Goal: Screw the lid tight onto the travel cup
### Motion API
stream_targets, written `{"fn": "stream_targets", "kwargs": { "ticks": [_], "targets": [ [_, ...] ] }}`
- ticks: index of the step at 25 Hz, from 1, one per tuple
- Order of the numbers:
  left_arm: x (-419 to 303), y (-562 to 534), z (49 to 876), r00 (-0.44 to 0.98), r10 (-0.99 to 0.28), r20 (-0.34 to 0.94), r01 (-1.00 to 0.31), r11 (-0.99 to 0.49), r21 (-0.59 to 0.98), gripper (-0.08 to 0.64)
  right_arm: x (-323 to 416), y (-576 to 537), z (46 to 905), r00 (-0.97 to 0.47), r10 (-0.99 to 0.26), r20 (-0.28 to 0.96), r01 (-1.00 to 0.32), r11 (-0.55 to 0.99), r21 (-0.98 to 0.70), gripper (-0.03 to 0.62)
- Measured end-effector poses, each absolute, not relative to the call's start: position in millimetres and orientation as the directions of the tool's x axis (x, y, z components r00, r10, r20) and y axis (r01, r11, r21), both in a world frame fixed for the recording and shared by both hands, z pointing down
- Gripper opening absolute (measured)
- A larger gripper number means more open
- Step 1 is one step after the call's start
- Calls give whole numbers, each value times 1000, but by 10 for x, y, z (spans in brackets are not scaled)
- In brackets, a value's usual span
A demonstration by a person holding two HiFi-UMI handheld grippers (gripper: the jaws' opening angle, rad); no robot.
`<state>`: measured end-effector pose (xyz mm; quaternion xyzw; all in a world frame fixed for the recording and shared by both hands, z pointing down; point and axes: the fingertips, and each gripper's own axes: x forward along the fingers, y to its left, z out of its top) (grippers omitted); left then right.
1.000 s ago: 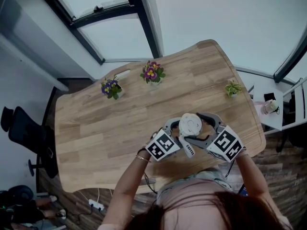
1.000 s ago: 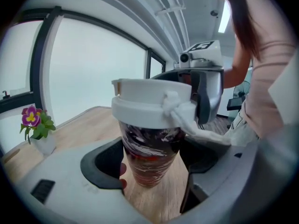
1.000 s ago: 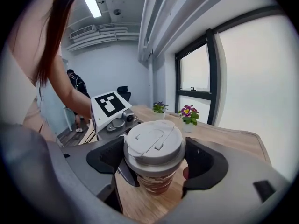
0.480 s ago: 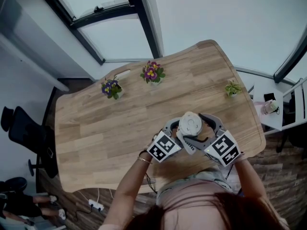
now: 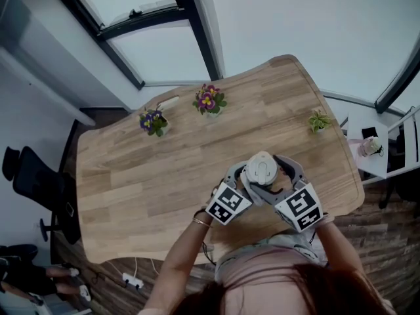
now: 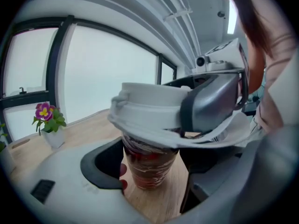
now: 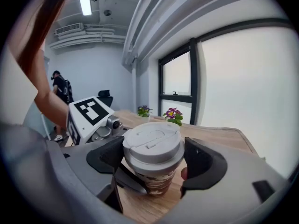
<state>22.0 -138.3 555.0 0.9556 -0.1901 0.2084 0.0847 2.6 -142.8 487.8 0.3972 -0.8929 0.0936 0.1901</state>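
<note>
While the worktop (image 5: 144, 176) carries everything near its front edge, the left tool (image 6: 152, 164) is clamped on the body of the upright cup (image 7: 158, 183), and the right tool (image 7: 153, 157) is closed on the white lid (image 5: 260, 169) seated on top.

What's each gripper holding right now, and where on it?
Left gripper holds the travel cup by its body; right gripper holds the lid by its sides.

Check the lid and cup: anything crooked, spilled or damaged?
Nothing stands out. The lid sits level on the travel cup in the right gripper view, and no spill shows on the table around it.
</note>
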Motion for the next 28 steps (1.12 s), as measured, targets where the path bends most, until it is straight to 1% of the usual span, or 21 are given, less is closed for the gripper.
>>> {"fn": "stream_targets", "kwargs": {
  "ticks": [2, 4, 6, 11, 14, 16, 18, 24, 26, 28],
  "targets": [
    [224, -1393, 5547, 834, -361, 418, -431, -899, 83, 359, 30, -1439, 4862, -582, -716, 387, -781, 624, -20, 374],
    [220, -1390, 5551, 835, -363, 414, -432, -898, 85, 359, 21, -1420, 4867, -592, -708, 386, -775, 632, -29, 374],
    [212, -1373, 5559, 846, -329, 421, -399, -913, 88, 359, 9, -1369, 4876, -633, -657, 409, -730, 683, -32, 374],
    [179, -1262, 5572, 857, -195, 477, -268, -959, 89, 359, -4, -1275, 4850, -729, -492, 476, -567, 824, -17, 374],
    [181, -1231, 5577, 852, -170, 494, -244, -966, 90, 359, -17, -1290, 4853, -755, -431, 493, -509, 860, -27, 374],
    [184, -1232, 5574, 850, -177, 497, -252, -964, 87, 359, -34, -1292, 4857, -764, -422, 487, -498, 866, -31, 374],
    [185, -1244, 5570, 846, -206, 492, -280, -957, 81, 359, -30, -1297, 4840, -759, -456, 464, -525, 851, -23, 374],
    [175, -1302, 5567, 822, -344, 454, -418, -906, 69, 359, -3, -1338, 4817, -643, -673, 366, -731, 682, -30, 373],
    [172, -1300, 5570, 818, -355, 452, -430, -900, 71, 359, -2, -1328, 4819, -622, -700, 352, -756, 653, -38, 373],
    [166, -1288, 5569, 822, -336, 461, -413, -907, 76, 359, -24, -1294, 4818, -649, -672, 356, -732, 679, -54, 374]
  ]
}}
